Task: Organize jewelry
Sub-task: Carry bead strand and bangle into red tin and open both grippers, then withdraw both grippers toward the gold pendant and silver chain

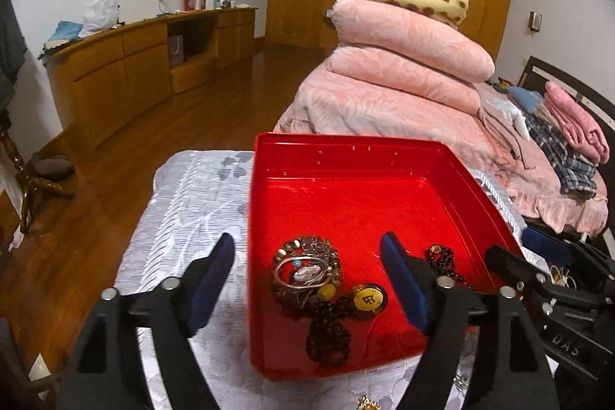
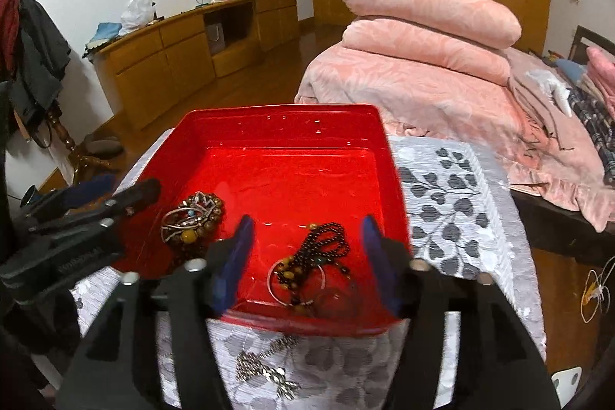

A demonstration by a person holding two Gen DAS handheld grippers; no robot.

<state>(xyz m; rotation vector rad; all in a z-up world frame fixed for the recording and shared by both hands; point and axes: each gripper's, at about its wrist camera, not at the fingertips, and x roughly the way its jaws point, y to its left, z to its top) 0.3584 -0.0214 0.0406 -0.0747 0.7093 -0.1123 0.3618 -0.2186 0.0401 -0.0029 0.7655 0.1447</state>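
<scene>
Jewelry (image 1: pixel 307 271) lying in red tray (image 1: pixel 346 156).
Hovering over tray: left gripper (image 1: pixel 307 283) and right gripper (image 2: pixel 307 260), both jaws spread wide, gripping nothing; silver necklace (image 2: pixel 269 367) resting on counter.

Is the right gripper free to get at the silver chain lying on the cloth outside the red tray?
Probably yes: the silver chain lies uncovered on the cloth, just below the open right gripper, which sits over the red tray; nothing blocks it.
</scene>
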